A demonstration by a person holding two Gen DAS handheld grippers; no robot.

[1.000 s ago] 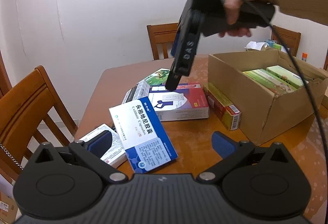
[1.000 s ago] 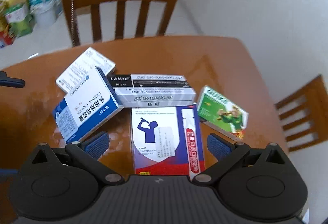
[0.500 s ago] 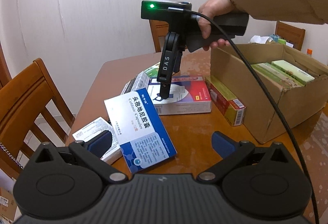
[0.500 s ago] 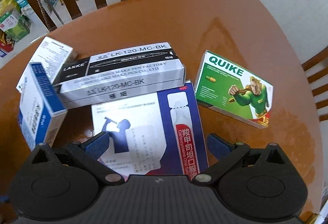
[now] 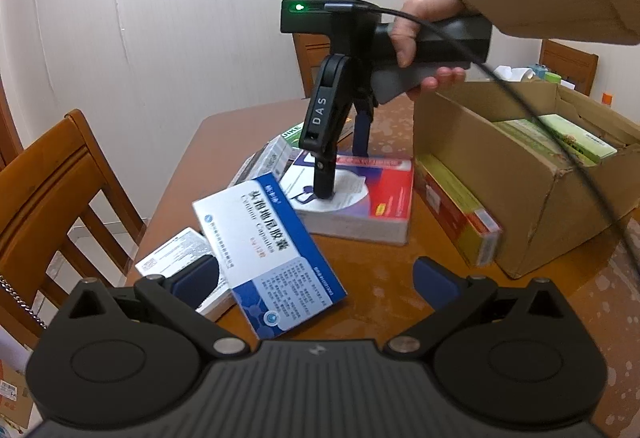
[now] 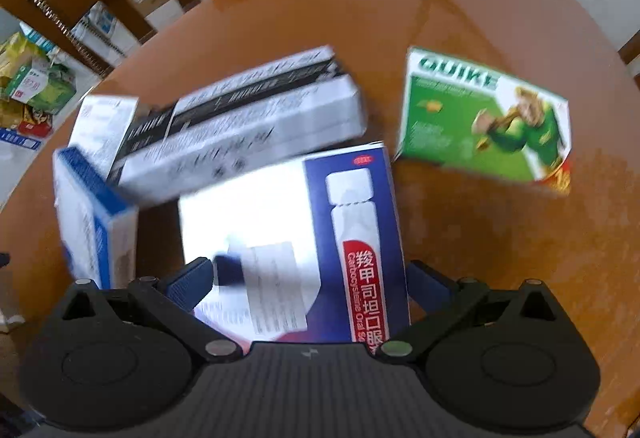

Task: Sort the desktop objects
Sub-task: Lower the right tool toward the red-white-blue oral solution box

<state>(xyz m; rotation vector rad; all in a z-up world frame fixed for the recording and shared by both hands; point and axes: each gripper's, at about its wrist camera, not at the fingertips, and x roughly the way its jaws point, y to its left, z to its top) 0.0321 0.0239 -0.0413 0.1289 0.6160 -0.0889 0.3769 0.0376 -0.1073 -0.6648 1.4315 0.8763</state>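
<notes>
Left wrist view: the brown cardboard carton (image 5: pixel 532 193) stands at right on the wooden table (image 5: pixel 384 278). The flat white, blue and red medicine box (image 5: pixel 360 193) lies just left of it, long axis left-right. The right gripper (image 5: pixel 344 173) straddles that box, jaws spread, nothing clamped. The left gripper (image 5: pixel 316 278) hangs near, spread, empty.
</notes>
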